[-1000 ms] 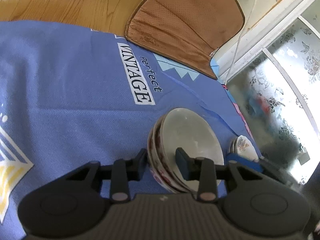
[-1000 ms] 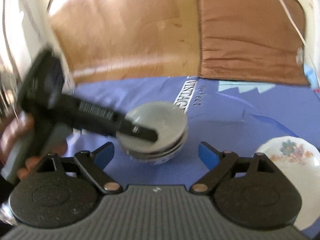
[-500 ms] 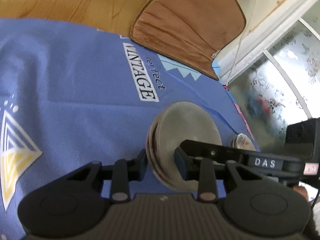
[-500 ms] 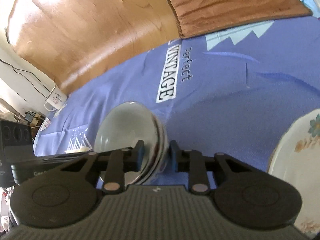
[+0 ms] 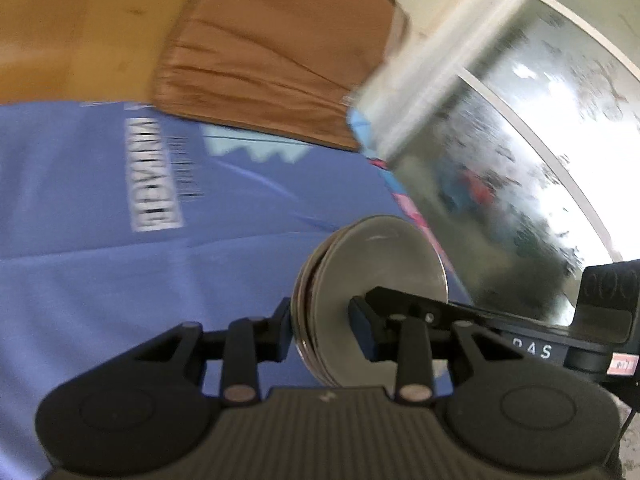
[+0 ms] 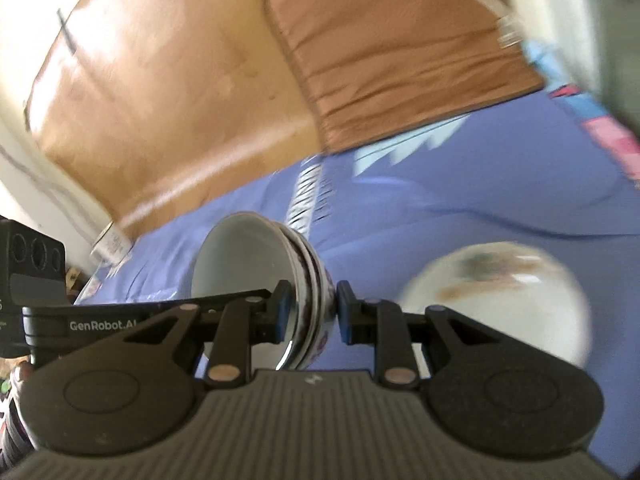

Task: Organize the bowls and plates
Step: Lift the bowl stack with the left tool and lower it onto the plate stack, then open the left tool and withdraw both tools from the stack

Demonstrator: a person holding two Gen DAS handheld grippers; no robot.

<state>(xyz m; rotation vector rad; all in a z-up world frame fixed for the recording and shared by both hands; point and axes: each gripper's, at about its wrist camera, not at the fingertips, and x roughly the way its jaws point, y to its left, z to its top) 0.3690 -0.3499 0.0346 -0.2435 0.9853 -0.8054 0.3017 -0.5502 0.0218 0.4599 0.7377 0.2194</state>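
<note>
A stack of nested white bowls (image 5: 376,280) with dark floral outsides is held from both sides above the blue cloth (image 5: 120,272). My left gripper (image 5: 324,336) is shut on its rim, one finger inside and one outside. My right gripper (image 6: 312,316) is shut on the opposite rim of the same bowl stack (image 6: 256,272). Each gripper's body shows in the other's view. A white floral plate (image 6: 496,304) lies on the cloth to the right of the stack in the right wrist view.
A brown cushion (image 5: 272,68) lies beyond the cloth on the wooden floor (image 6: 152,92). A frosted glass door (image 5: 532,184) with a pale frame stands along the cloth's right side. Both views are motion blurred.
The right gripper closed on the bowl stack's rim opposite the left gripper. Both grippers have now lifted the stack and carried it right, toward the floral plate.
</note>
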